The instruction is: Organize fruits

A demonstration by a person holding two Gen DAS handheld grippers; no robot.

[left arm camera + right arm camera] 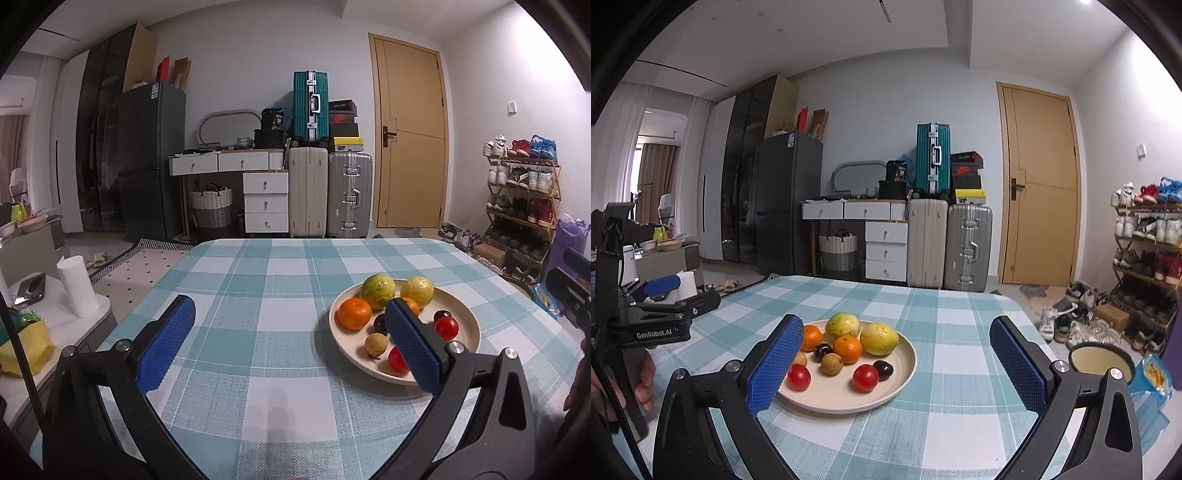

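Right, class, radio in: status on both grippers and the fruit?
Left gripper open, empty. Right gripper open, empty. Fruit all on plate, untouched. Nothing in the way.

The tabletop (960,332) wears a checked woven cloth, rough and matt. The plate (905,363) looks smooth and dull. The tomatoes (865,377) shine. The gripper pads (774,362) are bumpy blue rubber on black plastic.

tomato (397,360) perhaps, half behind fingers (415,350)
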